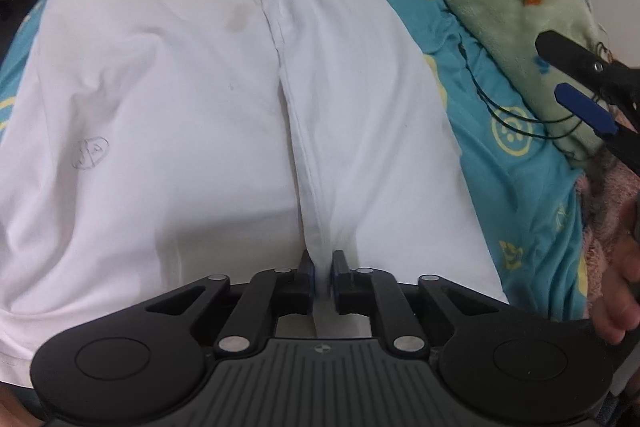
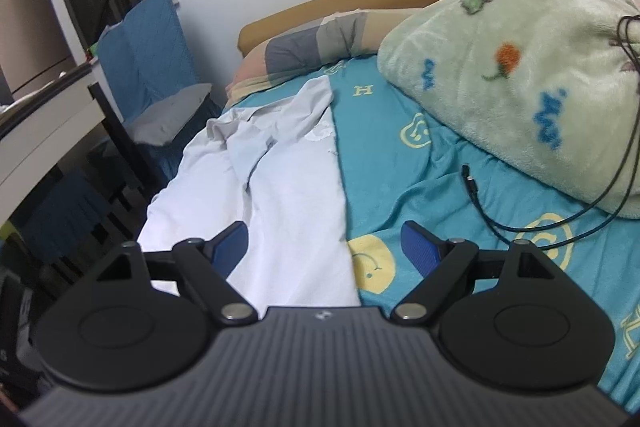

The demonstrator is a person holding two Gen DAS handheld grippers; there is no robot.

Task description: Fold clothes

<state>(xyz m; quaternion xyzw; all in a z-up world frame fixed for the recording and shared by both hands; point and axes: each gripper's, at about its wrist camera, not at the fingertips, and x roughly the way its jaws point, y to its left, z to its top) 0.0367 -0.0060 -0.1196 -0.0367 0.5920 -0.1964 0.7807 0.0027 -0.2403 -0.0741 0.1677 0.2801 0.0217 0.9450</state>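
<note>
A white shirt (image 1: 168, 115) lies spread on the teal bedsheet (image 1: 500, 163), with a long fold ridge running down its middle. My left gripper (image 1: 321, 269) is shut on the near end of that ridge. The shirt also shows in the right wrist view (image 2: 288, 211), with its collar end bunched at the far side. My right gripper (image 2: 324, 247) is open and empty, hovering above the shirt's right edge; it also shows in the left wrist view (image 1: 560, 75) at the right, above the blanket.
A green fleece blanket (image 2: 520, 75) lies bundled at the right, with a black cable (image 2: 480, 203) trailing over the bedsheet (image 2: 420, 179). A pillow (image 2: 304, 47) and tan headboard (image 2: 340, 3) are at the far end. A blue chair (image 2: 148, 59) and desk (image 2: 36, 131) stand at the left.
</note>
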